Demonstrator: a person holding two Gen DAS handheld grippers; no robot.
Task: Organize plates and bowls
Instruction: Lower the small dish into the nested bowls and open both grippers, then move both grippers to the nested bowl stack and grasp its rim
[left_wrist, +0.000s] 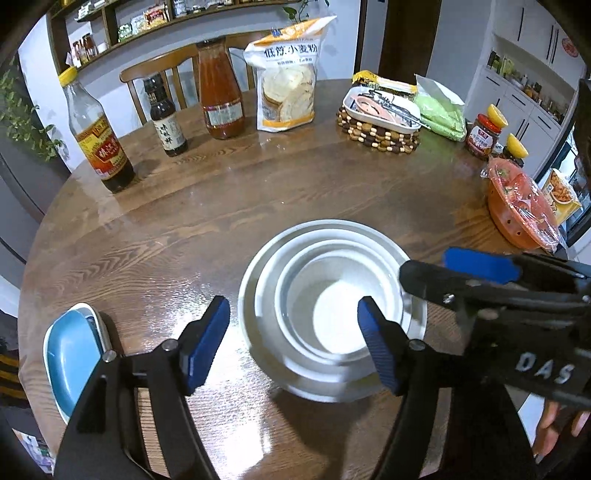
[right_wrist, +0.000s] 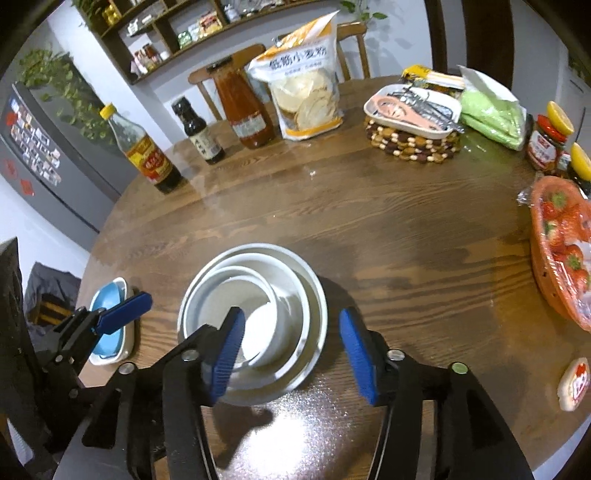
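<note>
A stack of white bowls (left_wrist: 332, 306) nested inside one another sits on the round wooden table (left_wrist: 184, 229), near its front edge. My left gripper (left_wrist: 293, 319) hovers open above the stack's left rim, its blue pads clear of the bowls. My right gripper (right_wrist: 291, 325) is open too, straddling the right side of the same stack (right_wrist: 258, 291) without pressing on it. It reaches in from the right in the left wrist view, one blue pad (left_wrist: 480, 264) showing. A blue dish inside a white dish (left_wrist: 70, 358) lies at the table's left edge, also seen as the blue dish (right_wrist: 109, 321) behind the left gripper's pad (right_wrist: 125, 310).
Along the back stand a soy sauce bottle (left_wrist: 98, 140), a small dark bottle (left_wrist: 166, 118), a red sauce bottle (left_wrist: 219, 92) and a flour bag (left_wrist: 288, 81). A tray on a beaded trivet (left_wrist: 380, 110), a green bag (left_wrist: 441, 110), jars (left_wrist: 484, 136) and an orange strawberry basket (right_wrist: 565, 254) fill the right.
</note>
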